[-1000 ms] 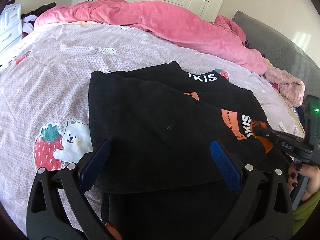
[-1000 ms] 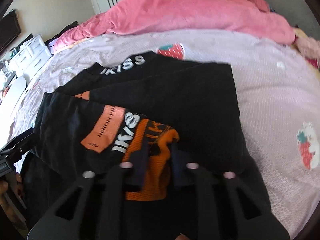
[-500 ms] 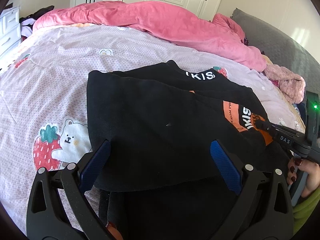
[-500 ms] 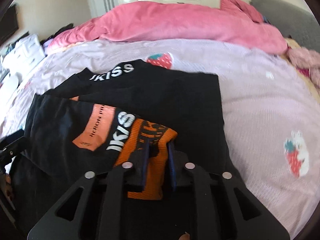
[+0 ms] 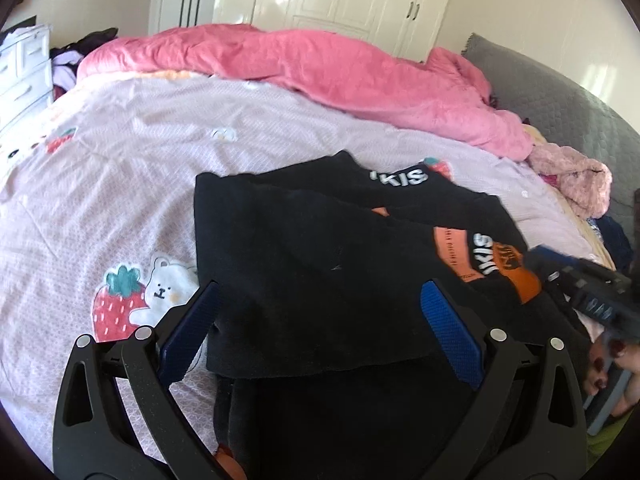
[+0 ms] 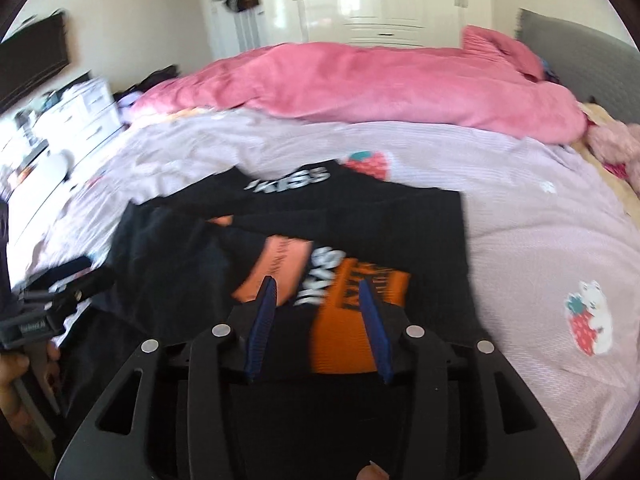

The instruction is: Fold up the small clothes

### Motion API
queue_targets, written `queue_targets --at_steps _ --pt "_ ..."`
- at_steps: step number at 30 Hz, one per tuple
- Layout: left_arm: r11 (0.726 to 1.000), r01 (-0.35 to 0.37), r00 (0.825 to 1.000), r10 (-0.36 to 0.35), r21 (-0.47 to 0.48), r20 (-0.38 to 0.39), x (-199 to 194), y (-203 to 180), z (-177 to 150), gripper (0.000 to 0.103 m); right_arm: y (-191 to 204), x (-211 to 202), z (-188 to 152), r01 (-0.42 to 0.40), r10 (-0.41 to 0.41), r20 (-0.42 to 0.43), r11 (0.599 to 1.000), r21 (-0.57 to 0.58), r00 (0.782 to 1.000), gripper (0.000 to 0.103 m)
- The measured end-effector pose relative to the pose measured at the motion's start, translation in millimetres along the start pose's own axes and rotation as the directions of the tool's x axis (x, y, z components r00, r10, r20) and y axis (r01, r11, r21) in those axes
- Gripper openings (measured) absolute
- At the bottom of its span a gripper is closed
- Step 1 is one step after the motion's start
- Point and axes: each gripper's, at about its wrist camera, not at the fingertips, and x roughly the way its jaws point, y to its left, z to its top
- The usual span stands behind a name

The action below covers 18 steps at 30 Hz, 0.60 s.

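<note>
- Since the earlier frame, the right gripper (image 6: 318, 320) had been opened partway and lifted off the orange cuff (image 6: 352, 320), evidently to release it.
- Nothing was gripped; the black garment (image 5: 320, 272) was left folded on the lilac bedsheet (image 5: 120, 184).
- Beside it, the left gripper (image 5: 320, 320) was held wide and empty.

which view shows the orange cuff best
Right wrist view: the orange cuff lies close and central, between the right gripper's just-opened jaws, though blurred. Left wrist view shows it small at the right side, partly hidden behind that gripper.
</note>
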Motion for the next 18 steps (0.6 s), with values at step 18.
queue_targets --at_steps 18 --pt "0.993 -0.033 0.991 0.047 0.112 -0.128 17.9 -11.6 -15.5 0.09 10.1 23.5 -23.9 0.004 -0.001 -0.109 1.0 0.03 0.994 0.065"
